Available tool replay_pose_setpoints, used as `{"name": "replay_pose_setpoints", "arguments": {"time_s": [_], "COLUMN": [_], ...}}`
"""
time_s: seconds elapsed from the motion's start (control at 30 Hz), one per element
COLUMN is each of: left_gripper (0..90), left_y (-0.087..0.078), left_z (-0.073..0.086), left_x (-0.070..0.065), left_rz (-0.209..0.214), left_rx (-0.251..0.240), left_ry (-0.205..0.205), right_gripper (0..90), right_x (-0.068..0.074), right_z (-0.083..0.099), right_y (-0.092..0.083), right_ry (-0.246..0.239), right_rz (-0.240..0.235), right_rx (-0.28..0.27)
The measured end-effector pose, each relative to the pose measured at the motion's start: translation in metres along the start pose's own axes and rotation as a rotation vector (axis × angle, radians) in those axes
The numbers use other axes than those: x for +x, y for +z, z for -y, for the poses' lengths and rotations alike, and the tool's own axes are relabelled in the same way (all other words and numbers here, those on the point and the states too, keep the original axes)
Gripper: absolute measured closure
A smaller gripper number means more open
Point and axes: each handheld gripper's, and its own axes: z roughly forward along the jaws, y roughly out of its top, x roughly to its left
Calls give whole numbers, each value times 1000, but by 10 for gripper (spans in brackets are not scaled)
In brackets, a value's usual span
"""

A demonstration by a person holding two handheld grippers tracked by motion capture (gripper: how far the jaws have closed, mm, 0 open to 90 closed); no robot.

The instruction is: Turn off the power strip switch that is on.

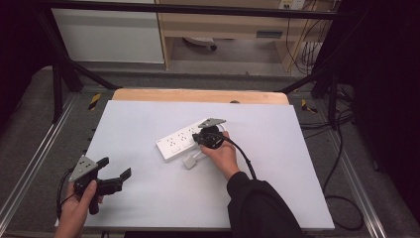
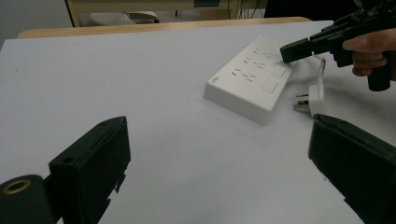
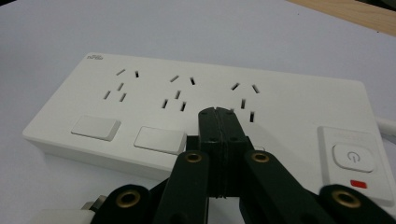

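Note:
A white power strip point(image 1: 174, 142) lies slantwise near the middle of the white table point(image 1: 148, 198); its cord ends in a white plug point(image 1: 189, 161) lying just in front of it. My right gripper point(image 1: 200, 137) is shut with nothing between its jaws. In the right gripper view its tips point(image 3: 218, 114) are over the strip point(image 3: 140, 100), just beside two white switch buttons point(image 3: 159, 139). Whether they touch it I cannot tell. My left gripper point(image 1: 115, 167) is open and empty at the table's near left corner, well away from the strip point(image 2: 250, 81) and plug point(image 2: 315, 98).
The strip's round power button point(image 3: 353, 156) with a red mark sits at its right end. A wooden table edge point(image 1: 198, 95) runs along the back. Metal frame rails point(image 1: 29, 163) and loose cables point(image 1: 341, 198) flank the table.

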Motion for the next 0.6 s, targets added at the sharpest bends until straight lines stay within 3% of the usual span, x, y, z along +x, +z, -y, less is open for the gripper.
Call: {"name": "replay_pose_setpoints", "arguments": {"time_s": [0.6], "left_gripper": [55], "left_y": [0], "left_z": [0], "left_x": [0], "left_rz": [-1], "left_rx": [0], "left_ry": [-1], "right_gripper": [900], "right_x": [0], "right_z": [0], "right_y": [0], "right_ry": [-6], "right_rz": [4], "right_rx": [-1]}}
